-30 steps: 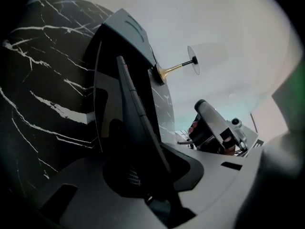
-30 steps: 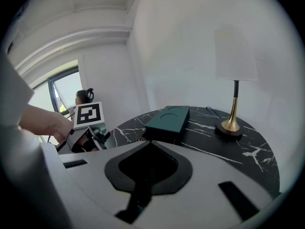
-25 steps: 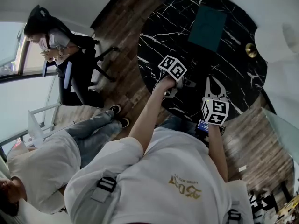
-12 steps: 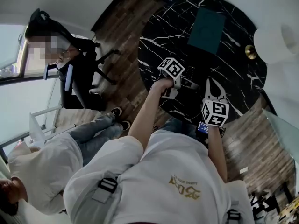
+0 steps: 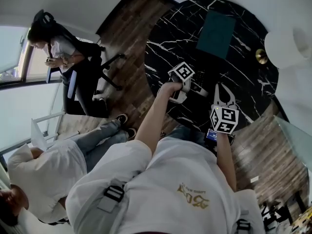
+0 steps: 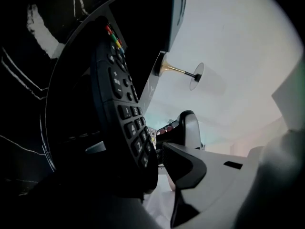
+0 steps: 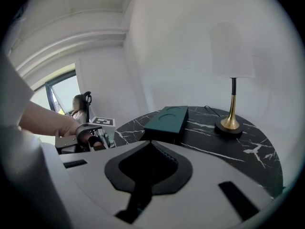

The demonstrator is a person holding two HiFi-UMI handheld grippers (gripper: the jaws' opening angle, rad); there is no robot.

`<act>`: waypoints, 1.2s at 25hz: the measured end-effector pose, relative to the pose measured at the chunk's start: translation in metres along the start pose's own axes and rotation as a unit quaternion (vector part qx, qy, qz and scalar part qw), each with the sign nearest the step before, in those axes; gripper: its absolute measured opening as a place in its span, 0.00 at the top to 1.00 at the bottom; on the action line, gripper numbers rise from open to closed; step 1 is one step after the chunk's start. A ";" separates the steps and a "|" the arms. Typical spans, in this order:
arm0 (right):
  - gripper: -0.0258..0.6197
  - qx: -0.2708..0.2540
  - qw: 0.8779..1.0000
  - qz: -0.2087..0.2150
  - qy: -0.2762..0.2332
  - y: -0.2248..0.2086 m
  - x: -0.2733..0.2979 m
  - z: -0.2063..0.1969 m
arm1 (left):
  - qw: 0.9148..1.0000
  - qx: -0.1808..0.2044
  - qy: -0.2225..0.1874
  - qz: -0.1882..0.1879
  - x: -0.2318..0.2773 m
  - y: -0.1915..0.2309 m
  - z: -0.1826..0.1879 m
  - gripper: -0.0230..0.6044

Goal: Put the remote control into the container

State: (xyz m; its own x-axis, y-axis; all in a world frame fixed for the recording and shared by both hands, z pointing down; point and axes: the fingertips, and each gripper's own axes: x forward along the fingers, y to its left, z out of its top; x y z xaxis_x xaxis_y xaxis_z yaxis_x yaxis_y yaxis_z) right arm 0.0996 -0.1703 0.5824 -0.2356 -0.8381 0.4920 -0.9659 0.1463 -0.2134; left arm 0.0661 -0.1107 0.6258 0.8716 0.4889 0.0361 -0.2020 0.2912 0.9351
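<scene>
The black remote control (image 6: 121, 104) stands on its long edge between the jaws of my left gripper (image 6: 131, 149), buttons facing the right jaw. The jaws are opening, and a thin strip of light shows between the right pad and the remote. In the head view the left gripper (image 5: 195, 84) rests low on the black marble table (image 5: 165, 38), with the remote (image 5: 198, 86) at its tips. The dark green container (image 5: 216, 31) (image 7: 167, 120) sits farther back on the table. My right gripper (image 5: 223, 87) (image 7: 150, 144) hovers near the table's front edge, shut and empty.
A lamp with a brass base (image 5: 262, 52) (image 7: 232, 123) and white shade stands at the table's right. A person sits on an office chair (image 5: 73, 67) at the far left. Another person in white (image 5: 44, 174) sits close on my left.
The left gripper with the remote has shifted very slightly on the table. The right gripper has stayed where it was.
</scene>
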 end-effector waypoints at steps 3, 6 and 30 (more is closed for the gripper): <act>0.94 0.000 1.000 0.002 0.001 0.000 0.000 -0.001 | 1.000 0.001 -0.016 0.014 -0.005 0.001 0.012 0.77; 0.94 0.001 1.000 0.001 0.006 0.000 0.001 -0.005 | 0.999 0.015 -0.036 0.025 -0.007 -0.002 0.032 0.77; 0.94 -0.005 1.000 0.008 0.000 0.007 -0.002 0.000 | 0.923 -0.113 -0.207 -0.303 -0.020 -0.023 0.050 0.77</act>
State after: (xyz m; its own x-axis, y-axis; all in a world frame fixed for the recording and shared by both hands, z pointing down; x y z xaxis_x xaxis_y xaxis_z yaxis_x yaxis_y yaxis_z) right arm 0.0933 -0.1675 0.5798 -0.2507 -0.8360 0.4881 -0.9631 0.1645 -0.2129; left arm 0.0757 -0.1686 0.6216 0.9415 -0.1632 -0.2948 0.3322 0.5955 0.7315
